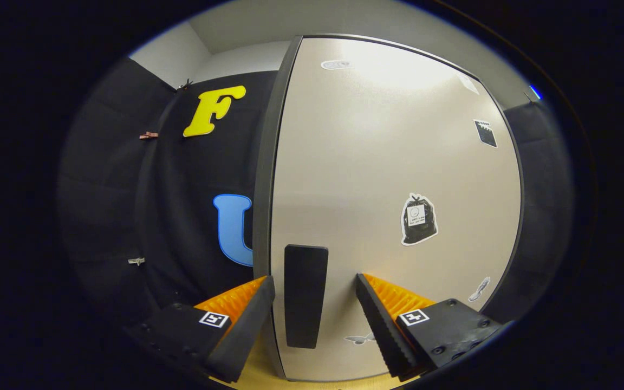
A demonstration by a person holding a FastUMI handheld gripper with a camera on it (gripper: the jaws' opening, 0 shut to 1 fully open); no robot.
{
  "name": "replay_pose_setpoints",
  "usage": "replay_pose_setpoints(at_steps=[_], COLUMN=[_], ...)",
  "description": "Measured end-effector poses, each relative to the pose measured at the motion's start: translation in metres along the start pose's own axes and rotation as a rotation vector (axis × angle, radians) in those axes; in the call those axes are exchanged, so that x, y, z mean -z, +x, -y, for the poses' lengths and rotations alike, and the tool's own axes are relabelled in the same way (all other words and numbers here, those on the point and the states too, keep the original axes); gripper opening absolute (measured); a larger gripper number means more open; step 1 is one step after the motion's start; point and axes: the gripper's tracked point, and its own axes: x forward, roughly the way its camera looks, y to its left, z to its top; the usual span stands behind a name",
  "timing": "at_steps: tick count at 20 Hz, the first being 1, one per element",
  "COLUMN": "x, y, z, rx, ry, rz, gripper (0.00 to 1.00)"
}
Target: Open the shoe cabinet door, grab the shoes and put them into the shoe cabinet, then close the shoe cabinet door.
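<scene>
- Gripper view, looking straight at the shoe cabinet door [388, 162]: pale beige panel with a dark edge strip down its near side, standing shut and flat-on to the camera.
- Handle [305, 295]: dark upright bar fixed low on the door, close to the dark edge strip; slightly tilted in the fisheye picture.
- Gripper [314, 292]: spread wide, one finger on each side of the handle, tips level with the middle of the bar; a clear gap between each finger and the bar, so nothing gripped and nothing pressed.
- Left finger [247, 325]: overlaps the door's dark edge strip, just beside the handle, not touching it as far as can be told.
- Right finger [379, 325]: lies over the pale door face, a little farther from the handle than the left one.
- Square black-and-white marker on each finger body, near the base.
- Stickers on the door: a black bag-shaped sticker [418, 219] near the middle right, well apart from the handle; a small dark rectangular sticker [486, 133] higher up near the far edge; a pale oval sticker [336, 64] near the top; a small pale sticker [479, 290] low near the far edge; another small pale one [359, 339] between handle and right finger.
- Booth wall [182, 216]: black cloth beside the door's near edge, with small clips on it.
- Light wooden floor strip [260, 363] under the door.
</scene>
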Motion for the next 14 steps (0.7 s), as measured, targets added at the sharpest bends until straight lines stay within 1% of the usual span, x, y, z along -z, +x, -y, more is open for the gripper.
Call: replay_pose_setpoints(at_steps=[2,3,7,8,10,12,13,14], x=[0.001,0.005,0.009,0.009,0.012,0.01,0.01,0.01], y=[0.0,0.001,-0.001,0.005,0.003,0.001,0.0,-0.003], z=[-0.001,-0.005,-0.004,-0.005,-0.005,-0.005,-0.006,-0.007], rx=[0.003,-0.006,0.018,0.017,0.005,-0.022,-0.037,-0.048], ry=[-0.001,0.023,0.09,0.094,0.108,0.123,0.13,0.127], rz=[-0.003,-0.018,-0.045,-0.044,-0.063,-0.082,-0.09,-0.095], gripper=[0.91,0.8,0.39,0.39,0.28,0.2,0.15,0.15])
